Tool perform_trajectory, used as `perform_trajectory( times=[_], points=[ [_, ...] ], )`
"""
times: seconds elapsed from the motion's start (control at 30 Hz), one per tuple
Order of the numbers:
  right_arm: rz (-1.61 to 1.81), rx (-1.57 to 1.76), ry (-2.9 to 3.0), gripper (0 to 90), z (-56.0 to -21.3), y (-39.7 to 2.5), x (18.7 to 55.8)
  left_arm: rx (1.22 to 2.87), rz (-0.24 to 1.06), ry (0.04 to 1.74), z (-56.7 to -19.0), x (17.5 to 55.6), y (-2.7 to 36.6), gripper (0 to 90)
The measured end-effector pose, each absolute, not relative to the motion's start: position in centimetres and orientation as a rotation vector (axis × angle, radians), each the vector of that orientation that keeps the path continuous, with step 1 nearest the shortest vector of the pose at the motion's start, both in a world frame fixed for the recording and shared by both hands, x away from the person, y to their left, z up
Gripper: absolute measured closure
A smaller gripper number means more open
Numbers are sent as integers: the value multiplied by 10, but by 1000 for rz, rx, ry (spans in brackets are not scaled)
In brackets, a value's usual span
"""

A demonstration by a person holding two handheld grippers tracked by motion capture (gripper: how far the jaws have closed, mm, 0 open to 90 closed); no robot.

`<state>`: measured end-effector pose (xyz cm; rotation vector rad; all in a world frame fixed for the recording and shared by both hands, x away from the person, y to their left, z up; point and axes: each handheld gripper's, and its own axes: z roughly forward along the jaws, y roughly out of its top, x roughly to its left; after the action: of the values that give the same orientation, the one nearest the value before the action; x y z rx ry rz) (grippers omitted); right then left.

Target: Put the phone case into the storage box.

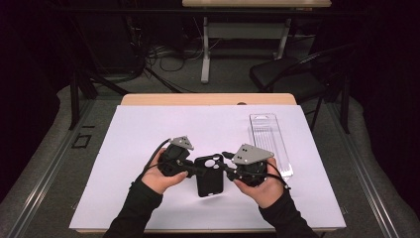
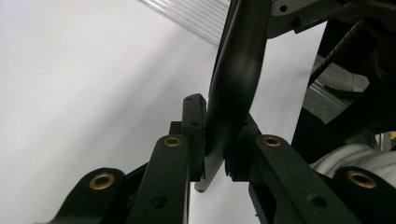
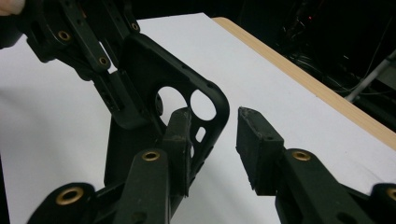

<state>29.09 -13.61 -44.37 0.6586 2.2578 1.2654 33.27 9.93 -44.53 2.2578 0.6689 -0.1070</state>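
Black phone case (image 1: 209, 176) held just above the white worktop (image 1: 148, 134), pinched at its left edge by the left hand-held gripper (image 1: 190, 170), probably to steady it. Right hand-held gripper (image 1: 229, 171) spread wide, astride the case's right edge. Clear tray (image 1: 270, 141) right of the case; open worktop left.

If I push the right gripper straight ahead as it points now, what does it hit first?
Probably the phone case: its corner edge sits just ahead of the right gripper, between the open jaws. The left gripper, clamped on the case, is close behind. Depth is uncertain.
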Motion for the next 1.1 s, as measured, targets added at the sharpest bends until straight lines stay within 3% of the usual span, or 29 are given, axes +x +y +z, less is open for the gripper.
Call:
perform_trajectory(
  times=[1.1],
  points=[
    [1380, 852, 2208, 832, -447, -142, 289, 2253, -108, 689, -449, 328, 92, 813]
  ],
)
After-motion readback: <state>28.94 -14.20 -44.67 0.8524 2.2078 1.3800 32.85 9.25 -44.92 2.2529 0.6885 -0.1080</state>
